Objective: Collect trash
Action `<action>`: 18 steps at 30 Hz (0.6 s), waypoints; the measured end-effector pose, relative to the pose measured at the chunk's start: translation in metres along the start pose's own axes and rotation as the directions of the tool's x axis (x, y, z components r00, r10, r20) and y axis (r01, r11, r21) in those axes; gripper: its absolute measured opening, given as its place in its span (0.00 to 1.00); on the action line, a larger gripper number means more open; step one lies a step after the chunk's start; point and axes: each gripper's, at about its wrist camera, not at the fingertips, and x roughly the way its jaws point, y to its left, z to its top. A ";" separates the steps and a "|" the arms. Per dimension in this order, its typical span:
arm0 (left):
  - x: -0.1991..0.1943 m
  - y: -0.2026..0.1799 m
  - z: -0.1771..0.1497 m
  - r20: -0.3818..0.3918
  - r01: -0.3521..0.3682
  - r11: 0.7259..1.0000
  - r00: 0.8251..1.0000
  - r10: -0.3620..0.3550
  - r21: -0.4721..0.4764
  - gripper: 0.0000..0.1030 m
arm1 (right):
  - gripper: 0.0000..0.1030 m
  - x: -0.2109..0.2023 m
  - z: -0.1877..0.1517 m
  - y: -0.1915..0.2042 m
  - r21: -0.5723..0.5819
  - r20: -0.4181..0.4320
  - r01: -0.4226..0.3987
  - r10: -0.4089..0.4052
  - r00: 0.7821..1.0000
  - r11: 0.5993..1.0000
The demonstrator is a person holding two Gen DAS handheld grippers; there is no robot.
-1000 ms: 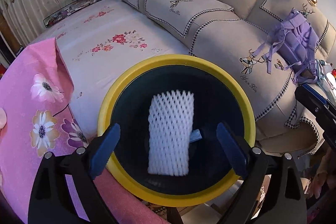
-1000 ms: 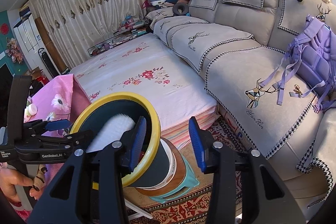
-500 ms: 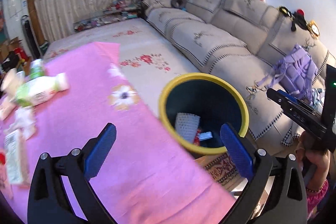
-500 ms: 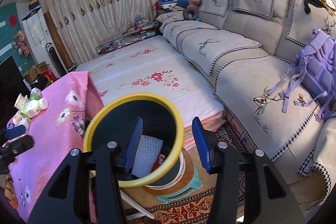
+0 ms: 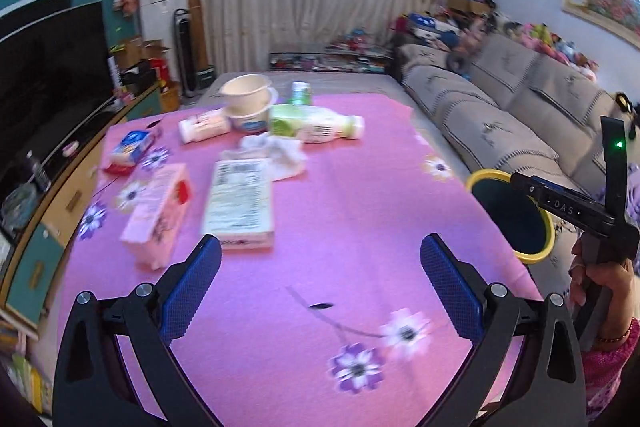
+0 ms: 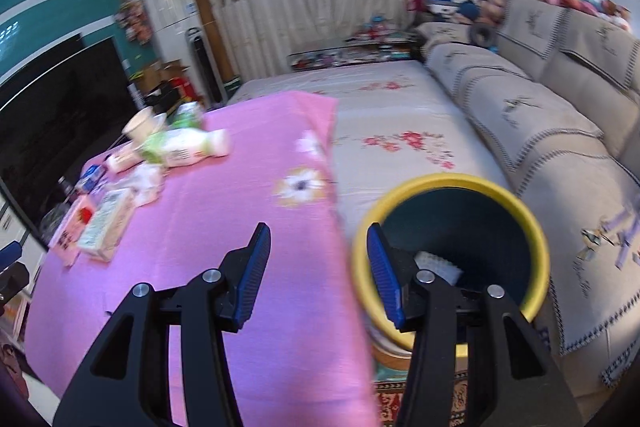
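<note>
One pink flowered worktop (image 5: 340, 227) carries the trash toward its far-left corner: two flat cartons (image 5: 239, 202), two bottles (image 5: 316, 125), two stacked cups (image 5: 247, 103), one crumpled tissue (image 5: 280, 155). One yellow-rimmed bin (image 6: 452, 247) stands just off the right edge, one white foam net (image 6: 436, 265) inside. Left hand-held gripper (image 5: 320, 287) and right hand-held gripper (image 6: 316, 271) both hang spread and empty.

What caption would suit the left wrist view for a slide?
Open left gripper above the pink tablecloth, facing cartons, bottles and cups; yellow-rimmed bin at right.
</note>
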 end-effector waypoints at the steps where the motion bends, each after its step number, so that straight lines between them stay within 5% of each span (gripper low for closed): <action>1: -0.002 0.011 -0.003 0.002 -0.003 1.000 1.000 0.003 -0.022 0.95 | 0.47 0.004 0.002 0.014 -0.019 -0.011 -0.025 0.025 1.000 1.000; 9: -0.026 0.083 -0.023 0.044 -0.069 0.991 0.996 0.074 -0.114 0.95 | 0.47 0.030 -0.002 0.124 -0.136 -0.100 -0.191 0.178 0.979 0.972; 18: -0.068 0.162 -0.043 0.096 -0.206 0.950 0.968 0.234 -0.232 0.95 | 0.66 0.060 -0.033 0.241 -0.233 -0.165 -0.249 0.214 0.963 0.940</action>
